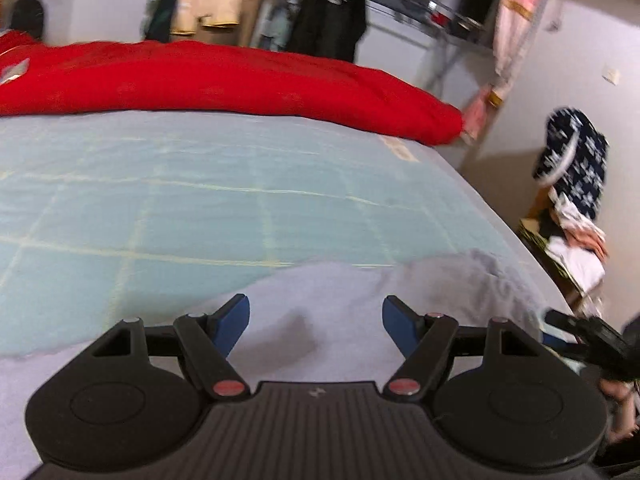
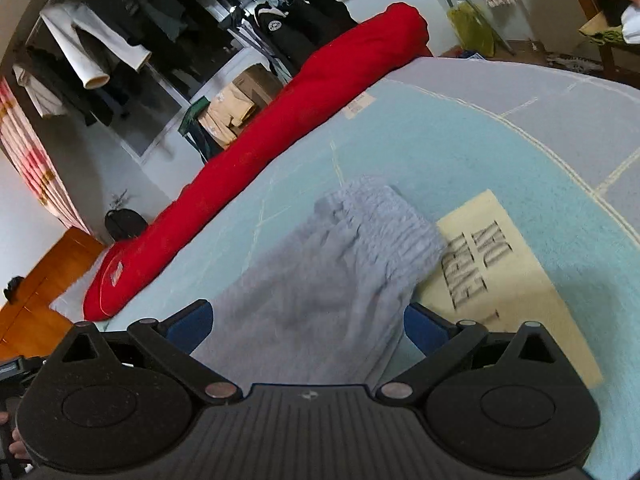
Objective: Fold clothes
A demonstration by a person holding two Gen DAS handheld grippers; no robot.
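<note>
The grey garment is a soft, knit-looking fabric with a gathered, ribbed band at its far end. It lies rumpled on the bed cover, which is light blue terry-like cloth crossed by pale yellow stitched lines. In the right wrist view the garment runs from between the fingers outward toward the middle of the bed, partly overlapping a cream rectangular patch with dark block lettering; the letters are skewed and cannot be read with confidence.

The right gripper has its blue-padded fingers spread wide, one on each side of the garment, with no pinch on the cloth. The left gripper is likewise spread apart above a grey fold of the same garment near the bed's edge; its pads do not clamp anything.

A long red padded roll, smooth and tube-shaped, lies along the far side of the bed. It carries a small label near one end, too small to read.

Beyond the bed, a rail holds dark hanging clothes. A cardboard box stands on the floor below; its contents cannot be determined.
</note>
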